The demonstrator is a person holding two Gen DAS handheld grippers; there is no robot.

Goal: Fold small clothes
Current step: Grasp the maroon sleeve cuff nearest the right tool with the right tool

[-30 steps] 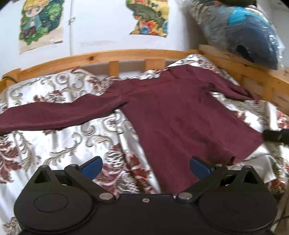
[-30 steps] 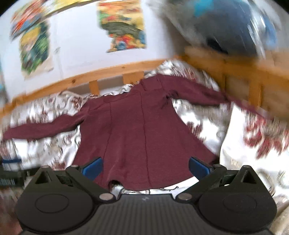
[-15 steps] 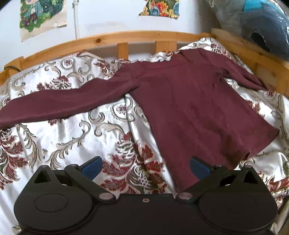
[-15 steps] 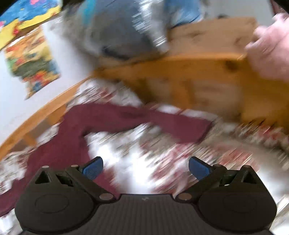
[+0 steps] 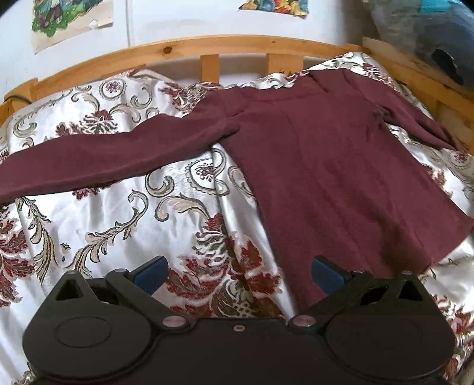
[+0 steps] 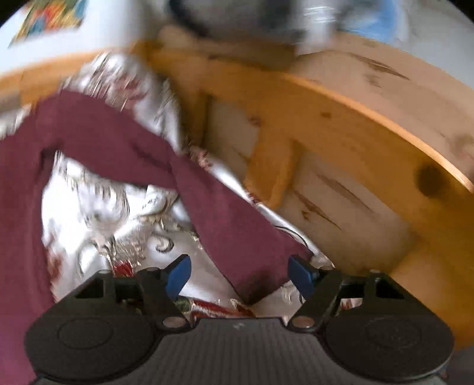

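Note:
A maroon long-sleeved top [image 5: 320, 165] lies spread flat on a floral bedspread [image 5: 124, 213], its left sleeve [image 5: 97, 160] stretched out to the left. My left gripper [image 5: 239, 271] is open and empty, just above the bedspread at the hem's left corner. In the right wrist view, the top's right sleeve [image 6: 225, 219] runs toward the camera. Its cuff [image 6: 260, 284] lies between the blue pads of my right gripper [image 6: 239, 277], which is open, narrower than before. That view is blurred.
A wooden bed rail [image 5: 207, 50] runs along the back, and a wooden side board [image 6: 340, 142] stands close on the right of the sleeve. A dark bag in plastic [image 5: 438, 41] sits on the back right corner. Posters [image 5: 71, 17] hang on the wall.
My right gripper swung right from the hem to the right sleeve's cuff and its jaws narrowed. My left gripper moved closer to the bed and the hem's left corner.

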